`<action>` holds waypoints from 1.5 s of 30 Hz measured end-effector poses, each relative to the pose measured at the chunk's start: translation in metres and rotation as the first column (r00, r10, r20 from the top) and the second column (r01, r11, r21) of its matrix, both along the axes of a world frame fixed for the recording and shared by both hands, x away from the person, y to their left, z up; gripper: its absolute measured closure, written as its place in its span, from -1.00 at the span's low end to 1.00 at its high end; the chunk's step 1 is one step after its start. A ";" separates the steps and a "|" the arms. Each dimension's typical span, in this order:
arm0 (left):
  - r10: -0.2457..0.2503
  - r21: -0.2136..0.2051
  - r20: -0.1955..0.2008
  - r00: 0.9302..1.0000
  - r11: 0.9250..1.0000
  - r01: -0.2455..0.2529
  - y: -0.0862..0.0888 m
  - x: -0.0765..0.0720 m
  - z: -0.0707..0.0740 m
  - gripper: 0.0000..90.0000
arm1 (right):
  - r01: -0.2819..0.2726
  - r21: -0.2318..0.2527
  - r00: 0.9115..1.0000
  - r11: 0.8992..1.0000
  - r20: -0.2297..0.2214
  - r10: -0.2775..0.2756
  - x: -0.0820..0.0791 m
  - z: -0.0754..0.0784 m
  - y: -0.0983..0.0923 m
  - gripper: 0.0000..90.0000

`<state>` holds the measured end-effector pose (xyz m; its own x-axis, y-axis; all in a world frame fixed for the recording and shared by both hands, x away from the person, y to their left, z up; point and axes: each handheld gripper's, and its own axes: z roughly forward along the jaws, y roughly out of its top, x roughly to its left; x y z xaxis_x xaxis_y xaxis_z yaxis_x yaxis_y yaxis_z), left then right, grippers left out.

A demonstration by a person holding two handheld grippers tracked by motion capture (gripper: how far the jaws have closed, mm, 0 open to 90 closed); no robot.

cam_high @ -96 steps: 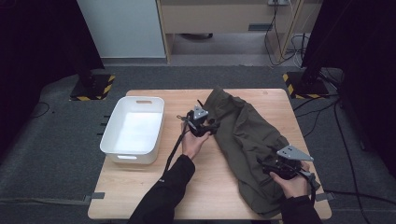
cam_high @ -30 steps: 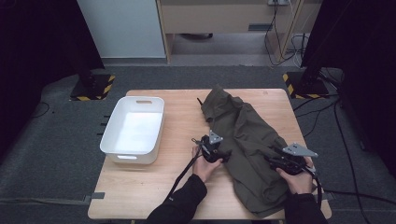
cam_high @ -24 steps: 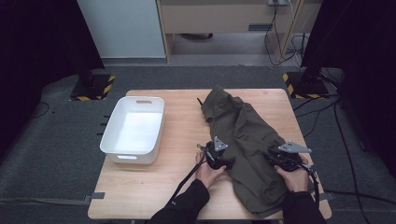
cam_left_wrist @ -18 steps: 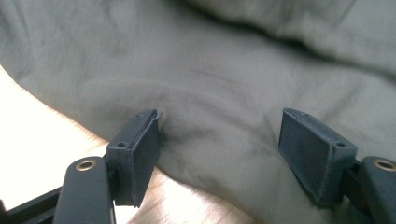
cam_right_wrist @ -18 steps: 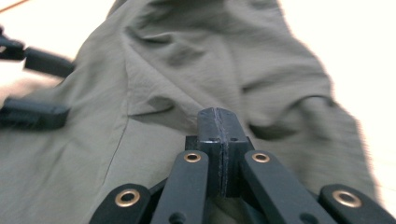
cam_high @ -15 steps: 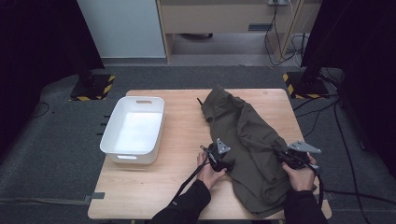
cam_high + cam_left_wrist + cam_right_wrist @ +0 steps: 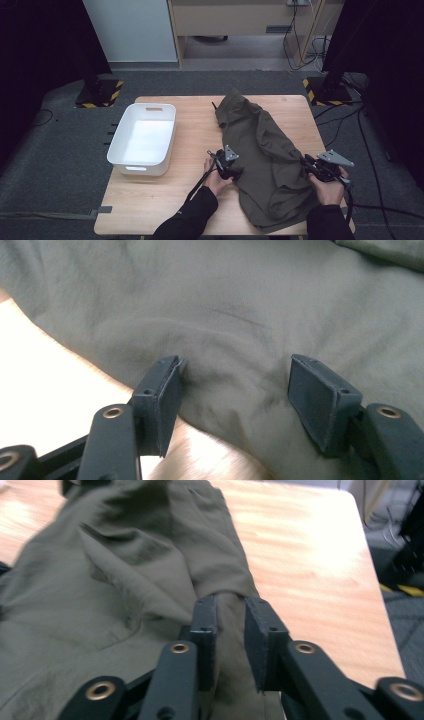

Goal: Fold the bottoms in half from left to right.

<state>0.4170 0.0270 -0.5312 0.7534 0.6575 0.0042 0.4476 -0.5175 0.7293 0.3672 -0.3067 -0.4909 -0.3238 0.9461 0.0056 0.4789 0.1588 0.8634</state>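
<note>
Two tongs work at the near edge of the table (image 7: 165, 205), where an olive-green garment (image 7: 265, 150) lies crumpled across the right half, running from the near right corner to the far middle. Left tongs (image 7: 235, 172) sit at the garment's left edge, jaws spread partway and having just been closing, with the cloth's hem lying between the pads (image 7: 167, 395) but not pinched. Right tongs (image 7: 310, 167) are at the garment's right edge; in the right gripper view the jaws stand narrow with a ridge of the cloth (image 7: 227, 615) caught between them, having just been easing open a little. Bare wood lies left of the left hand. Farther left, well apart from the garment, a white plastic bin (image 7: 142, 140) stands near the table's left side. Beyond the table is grey carpet (image 7: 65, 150).
</note>
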 end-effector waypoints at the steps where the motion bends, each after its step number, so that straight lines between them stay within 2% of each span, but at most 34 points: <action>1: -0.001 0.017 -0.001 1.000 1.000 0.001 0.005 0.002 0.002 -0.17 | -0.013 0.009 1.000 1.000 0.007 0.013 0.000 0.001 0.003 0.58; 4: -0.007 0.050 0.004 1.000 0.999 0.006 0.014 0.004 0.004 -0.17 | -0.056 0.017 0.998 0.998 0.029 0.055 -0.001 0.005 0.010 0.47; 7: 0.015 0.069 -0.003 1.000 0.998 -0.014 0.023 0.006 0.007 -0.17 | -0.086 0.034 0.995 0.996 0.049 0.084 -0.001 0.009 0.017 0.38; 10: 0.024 0.023 0.013 1.000 0.999 -0.024 0.030 0.006 0.009 -0.21 | -0.110 0.047 0.993 0.993 0.059 0.107 0.000 0.012 0.024 0.32; 12: 0.036 -0.016 0.008 0.999 0.999 -0.036 0.034 0.004 0.012 -0.22 | -0.121 0.064 0.990 0.991 0.073 0.117 0.000 0.013 0.027 0.29; 16: 0.064 -0.099 0.000 0.998 0.993 -0.064 0.042 -0.004 0.022 -0.26 | -0.135 0.075 0.989 0.988 0.076 0.129 0.001 0.013 0.031 0.26; 18: 0.068 -0.120 -0.007 0.998 0.990 -0.069 0.045 -0.011 0.027 -0.28 | -0.138 0.069 0.988 0.988 0.073 0.133 0.001 0.014 0.034 0.23; 21: 0.054 -0.121 -0.017 0.998 0.991 -0.055 0.047 -0.026 0.028 -0.29 | -0.159 0.060 0.986 0.986 0.070 0.154 0.004 0.014 0.039 0.19; 25: 0.028 -0.108 -0.044 0.999 0.994 -0.032 0.047 -0.045 0.021 -0.31 | -0.181 0.058 0.983 0.982 0.051 0.178 0.009 0.013 0.048 0.13; 28: 0.014 -0.110 -0.060 0.998 0.994 -0.021 0.043 -0.052 0.012 -0.34 | -0.195 0.054 0.981 0.979 0.025 0.194 0.014 0.008 0.057 0.10; 29: 0.010 -0.096 -0.061 0.998 0.995 -0.016 0.041 -0.053 0.009 -0.35 | -0.202 0.044 0.979 0.978 0.014 0.202 0.015 0.006 0.060 0.11; 33: 0.002 -0.068 -0.053 0.999 0.998 -0.005 0.038 -0.054 0.007 -0.37 | -0.227 0.027 0.974 0.973 -0.013 0.228 0.019 -0.005 0.070 0.18; 36: -0.011 -0.035 -0.044 0.999 0.999 0.009 0.037 -0.056 0.004 -0.37 | -0.231 0.013 0.972 0.973 -0.034 0.231 0.021 -0.009 0.072 0.36; 38: -0.020 -0.012 -0.053 0.998 1.000 0.020 0.036 -0.057 0.002 -0.37 | -0.242 0.007 0.969 0.970 -0.043 0.242 0.021 -0.011 0.073 0.50; 40: -0.027 -0.007 -0.029 0.999 1.000 0.027 0.036 -0.059 -0.001 -0.38 | -0.250 -0.004 0.967 0.968 -0.056 0.249 0.020 -0.011 0.073 0.61; 45: -0.038 -0.002 -0.022 0.999 0.999 0.038 0.036 -0.061 0.000 -0.30 | -0.245 0.001 0.967 0.970 -0.078 0.244 0.018 -0.010 0.070 0.90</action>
<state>0.3558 0.0632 -0.5311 0.7780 0.6281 -0.0135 0.4435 -0.5339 0.7200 0.3855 -0.2369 -0.5012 -0.5443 0.8383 0.0316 0.4891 0.2865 0.8238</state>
